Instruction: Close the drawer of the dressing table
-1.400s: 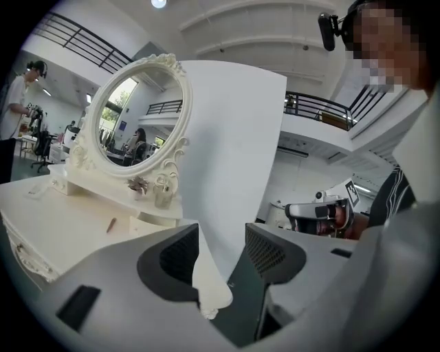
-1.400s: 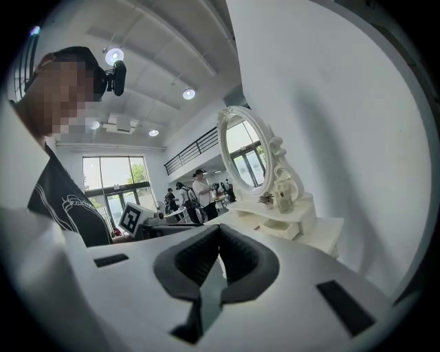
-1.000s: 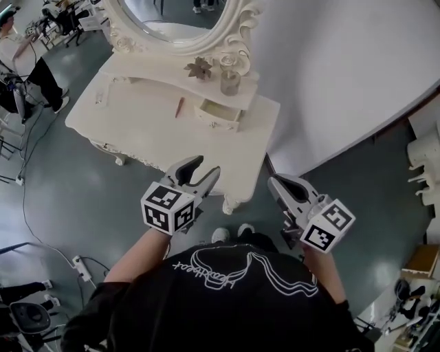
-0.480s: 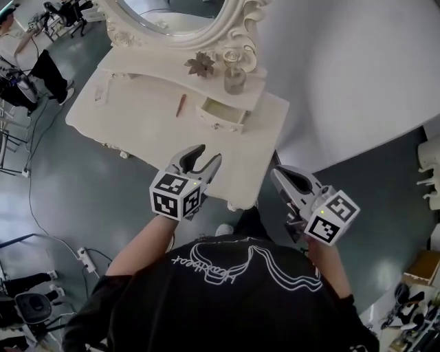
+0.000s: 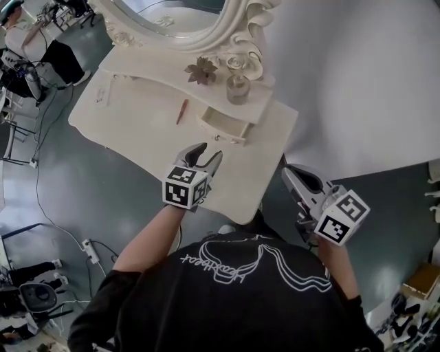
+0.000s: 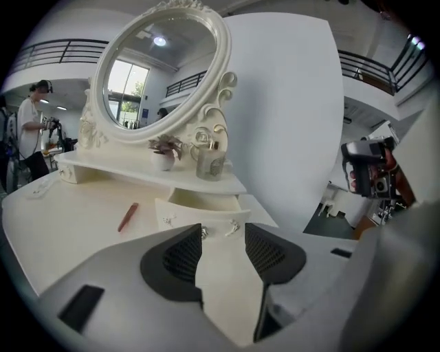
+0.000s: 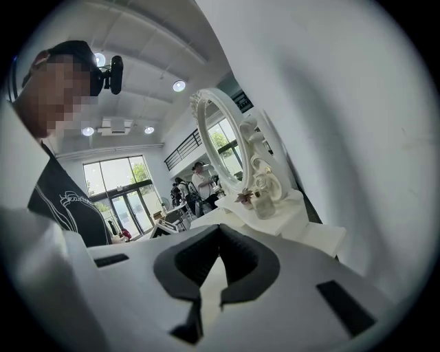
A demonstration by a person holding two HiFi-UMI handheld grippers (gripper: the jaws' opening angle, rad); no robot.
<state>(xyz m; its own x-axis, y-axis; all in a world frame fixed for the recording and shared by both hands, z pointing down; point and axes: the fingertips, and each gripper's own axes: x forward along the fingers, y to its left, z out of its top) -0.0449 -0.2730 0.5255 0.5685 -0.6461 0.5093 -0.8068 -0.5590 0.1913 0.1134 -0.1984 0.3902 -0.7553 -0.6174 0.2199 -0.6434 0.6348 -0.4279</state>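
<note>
One dressing table (image 5: 130,137), cream and carved, fills the upper left of the head view, and one oval mirror (image 5: 172,17) rises from its back edge. Two grippers are held on the near side of it. The left gripper (image 5: 210,152) hovers over the tabletop, its jaws apart with nothing between them, aimed at the drawer. The right gripper (image 5: 289,172) hangs off the table's right end with its jaw tips together, holding nothing. One drawer (image 5: 223,127) sits under the raised rear shelf, towards its right end, and stands pulled out over the tabletop. Its long axis runs along the shelf and its front faces the person. One glass jar (image 5: 238,88) and one dried flower (image 5: 201,70) stand on the shelf. One red pen (image 5: 181,111) lies on the tabletop left of the drawer.
</note>
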